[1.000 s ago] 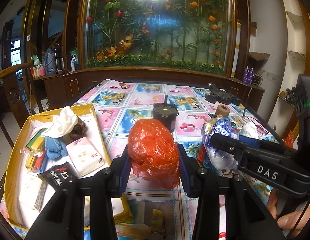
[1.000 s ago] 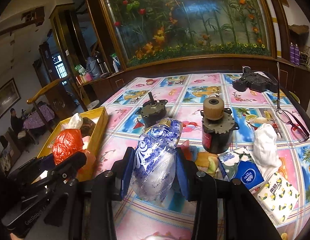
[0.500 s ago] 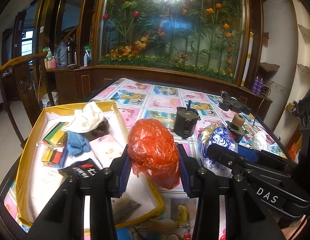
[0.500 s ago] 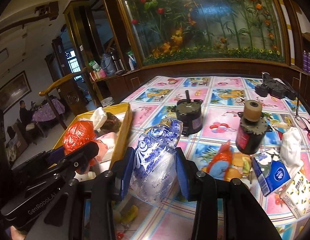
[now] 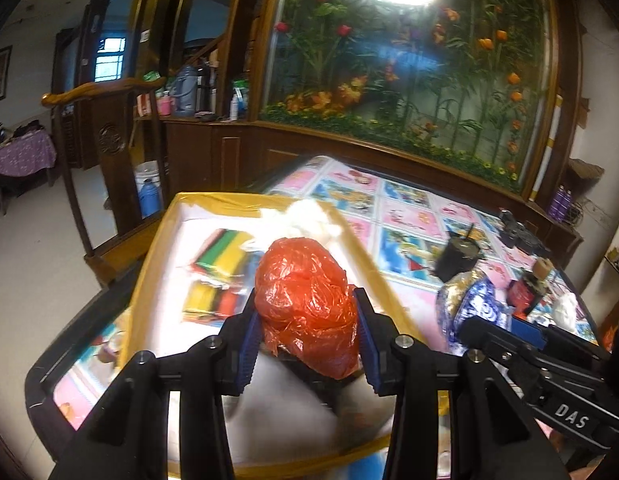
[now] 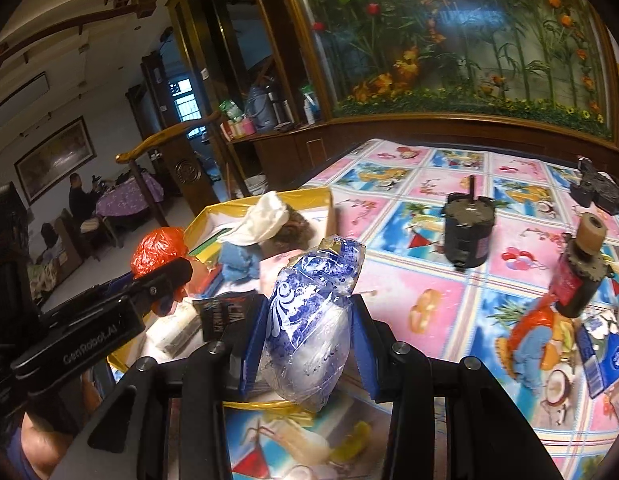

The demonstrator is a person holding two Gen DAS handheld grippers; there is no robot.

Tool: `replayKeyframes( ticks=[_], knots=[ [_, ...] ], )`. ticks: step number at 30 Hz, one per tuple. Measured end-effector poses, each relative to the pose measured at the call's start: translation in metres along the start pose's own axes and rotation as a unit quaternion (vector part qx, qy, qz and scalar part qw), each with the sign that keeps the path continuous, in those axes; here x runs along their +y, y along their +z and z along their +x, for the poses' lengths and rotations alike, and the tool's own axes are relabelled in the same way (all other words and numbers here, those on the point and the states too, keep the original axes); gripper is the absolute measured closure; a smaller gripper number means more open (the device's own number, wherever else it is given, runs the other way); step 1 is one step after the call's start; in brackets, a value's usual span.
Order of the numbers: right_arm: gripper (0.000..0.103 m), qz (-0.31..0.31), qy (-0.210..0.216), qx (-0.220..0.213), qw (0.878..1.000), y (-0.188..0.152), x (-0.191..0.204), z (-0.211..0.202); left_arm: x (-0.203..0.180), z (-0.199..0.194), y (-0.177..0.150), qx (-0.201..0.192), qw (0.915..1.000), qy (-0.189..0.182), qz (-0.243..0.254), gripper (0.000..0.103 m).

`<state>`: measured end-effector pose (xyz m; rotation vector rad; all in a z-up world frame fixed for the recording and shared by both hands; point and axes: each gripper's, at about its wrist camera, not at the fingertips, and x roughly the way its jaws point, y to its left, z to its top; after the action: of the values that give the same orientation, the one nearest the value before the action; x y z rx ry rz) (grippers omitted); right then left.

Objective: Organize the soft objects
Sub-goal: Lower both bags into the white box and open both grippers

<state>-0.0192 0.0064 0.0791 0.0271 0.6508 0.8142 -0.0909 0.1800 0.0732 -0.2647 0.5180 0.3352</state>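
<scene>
**Two bags in hand, box part filled**

At frame left, my left gripper (image 5: 305, 344) pinches a crumpled red plastic bag (image 5: 305, 300) over the yellow-rimmed box (image 5: 157, 248), which already holds cloths and packets. At centre, my right gripper (image 6: 307, 348) clamps a blue-patterned clear bag (image 6: 309, 320) at the box's near corner. To the right, tissue packs (image 6: 601, 356) wait beside two motors on the tablecloth (image 6: 389, 296): I judge roughly halfway.

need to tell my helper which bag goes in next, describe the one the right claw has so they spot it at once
Start at the shallow yellow cardboard box on the cartoon-print tablecloth. Just beside its near corner, the right claw pinches a crinkly clear plastic bag with blue-and-white swirl print. The bag in the left claw is plain orange-red.
</scene>
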Motion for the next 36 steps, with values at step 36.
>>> replayKeyframes(
  ticks=[36],
  knots=[
    [0.059,-0.093,0.067,0.091,0.989,-0.017,0.078,0.078,0.068,0.023,-0.016,0.058,0.9971,0.035,-0.035,0.061]
  ],
)
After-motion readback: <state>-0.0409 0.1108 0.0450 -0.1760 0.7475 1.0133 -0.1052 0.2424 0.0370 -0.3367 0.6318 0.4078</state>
